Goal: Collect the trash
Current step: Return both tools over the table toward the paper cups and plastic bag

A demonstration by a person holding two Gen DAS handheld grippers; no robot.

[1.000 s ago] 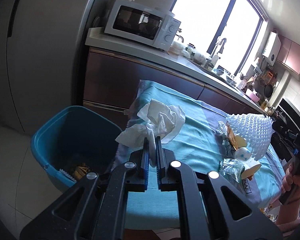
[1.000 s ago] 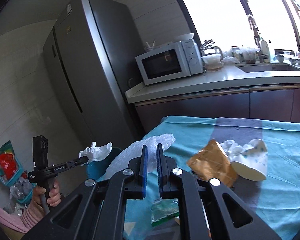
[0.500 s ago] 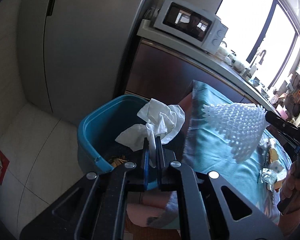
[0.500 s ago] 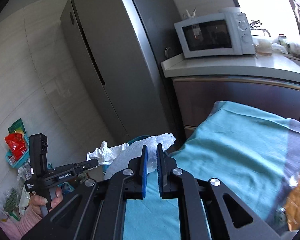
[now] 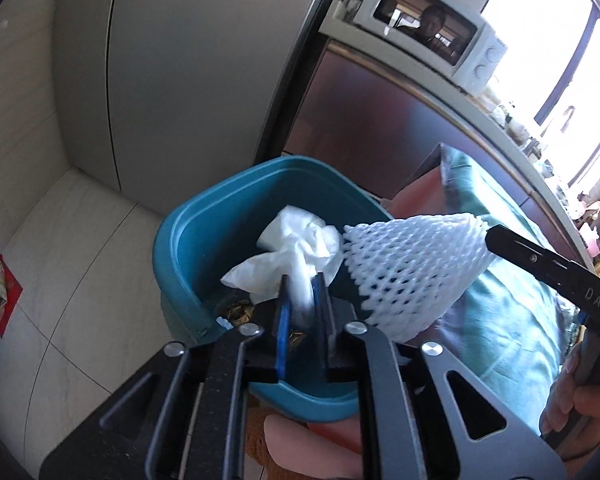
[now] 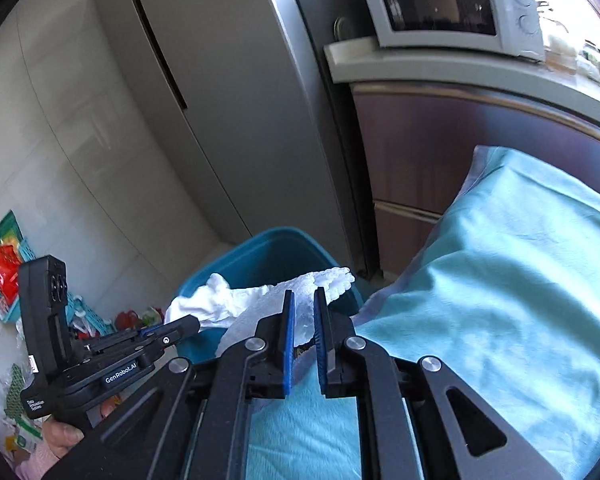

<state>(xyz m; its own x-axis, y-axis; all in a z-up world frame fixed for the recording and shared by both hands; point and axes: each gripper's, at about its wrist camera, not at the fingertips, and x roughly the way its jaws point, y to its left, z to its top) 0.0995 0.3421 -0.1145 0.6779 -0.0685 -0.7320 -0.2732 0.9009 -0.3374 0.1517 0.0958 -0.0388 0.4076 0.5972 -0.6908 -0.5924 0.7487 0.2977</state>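
Both loads, moved off the teal tablecloth (image 6: 500, 280), now hang over the blue plastic bin (image 5: 188, 240): left gripper (image 5: 300, 316) clamps crumpled white tissue (image 5: 300, 248), right gripper (image 6: 304, 336) clamps white foam fruit net (image 5: 412, 272); release seems next.

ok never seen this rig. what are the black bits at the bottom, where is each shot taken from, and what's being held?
There is no robot arm: a person holds a two-finger gripper in each hand, and a fisheye camera on each looks forward along its fingers. The black parts at the bottom are those fingers. In the left wrist view the left gripper is shut on a crumpled white tissue over a teal trash bin. In the right wrist view the right gripper is shut on a white foam fruit net, also near the bin. Each view also catches the other gripper. Beside the bin is a table with a teal cloth; behind are a fridge and a microwave.
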